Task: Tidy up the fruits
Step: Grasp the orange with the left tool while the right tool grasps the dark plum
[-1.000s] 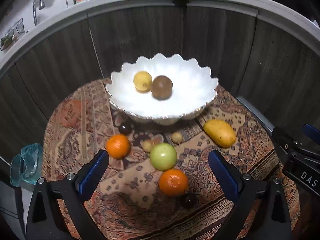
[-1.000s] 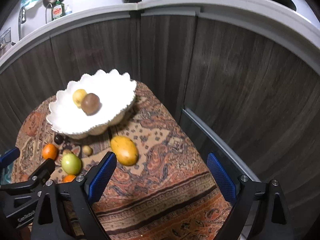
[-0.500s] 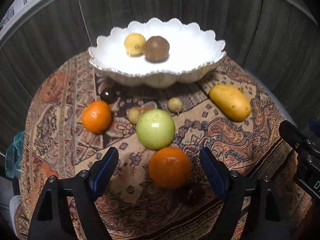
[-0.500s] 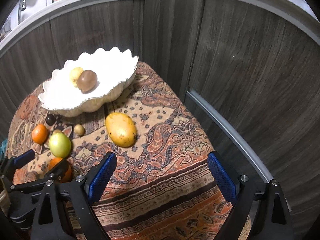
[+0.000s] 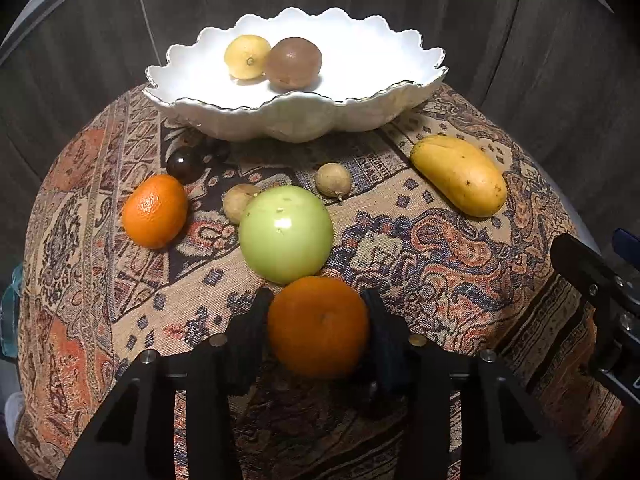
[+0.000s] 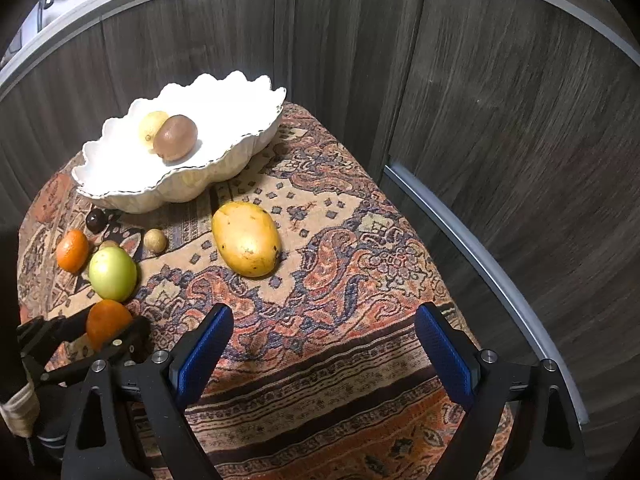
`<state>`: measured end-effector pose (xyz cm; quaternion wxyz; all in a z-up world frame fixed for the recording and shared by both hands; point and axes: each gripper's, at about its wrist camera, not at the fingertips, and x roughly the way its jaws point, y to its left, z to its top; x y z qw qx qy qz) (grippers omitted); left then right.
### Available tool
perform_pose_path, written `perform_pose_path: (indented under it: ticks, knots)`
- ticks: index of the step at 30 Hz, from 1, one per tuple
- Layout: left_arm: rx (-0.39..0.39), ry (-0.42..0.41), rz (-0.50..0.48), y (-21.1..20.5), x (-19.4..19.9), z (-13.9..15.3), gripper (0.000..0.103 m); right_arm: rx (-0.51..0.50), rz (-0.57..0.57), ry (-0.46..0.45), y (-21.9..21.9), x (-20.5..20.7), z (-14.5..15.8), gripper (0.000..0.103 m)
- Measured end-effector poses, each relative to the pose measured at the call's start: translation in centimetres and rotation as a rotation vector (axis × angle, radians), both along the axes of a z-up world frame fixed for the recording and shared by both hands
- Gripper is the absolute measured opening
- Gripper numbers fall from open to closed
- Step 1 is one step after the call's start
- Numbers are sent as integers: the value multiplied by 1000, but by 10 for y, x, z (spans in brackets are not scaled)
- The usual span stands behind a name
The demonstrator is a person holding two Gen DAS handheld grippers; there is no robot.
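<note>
Left gripper (image 5: 318, 326): clamped on a near orange (image 5: 318, 326), a pad pressed to each flank; fruit seated on the patterned cloth (image 5: 460, 248). Just beyond, touching or nearly so, a green apple (image 5: 286, 234) is recorded. Further out: second orange (image 5: 155, 211), two small tan fruits (image 5: 334, 179), dark round fruit (image 5: 185, 164), mango (image 5: 460, 176). At the far edge, a scalloped white bowl (image 5: 304, 120) is listed, holding a lemon (image 5: 247, 57) and a brown fruit (image 5: 295, 62) side by side.

Right gripper (image 6: 324, 354): jaws spread wide, nothing held, hovering over bare cloth. Only its view shows the left gripper's hold from outside and the grey wood panelling (image 6: 500, 120).
</note>
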<state>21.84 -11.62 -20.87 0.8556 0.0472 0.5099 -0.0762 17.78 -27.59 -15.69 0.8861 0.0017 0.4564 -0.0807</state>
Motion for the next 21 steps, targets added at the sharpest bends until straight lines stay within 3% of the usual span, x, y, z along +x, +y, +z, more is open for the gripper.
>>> perform_pose_path:
  ticks: [11, 21]
  knots:
    - [-5, -39, 8, 22, -10, 24, 44, -4, 20, -13, 12, -1, 11, 93]
    - [53, -71, 62, 77, -31, 43, 44, 13, 112, -15, 64, -7, 15, 93]
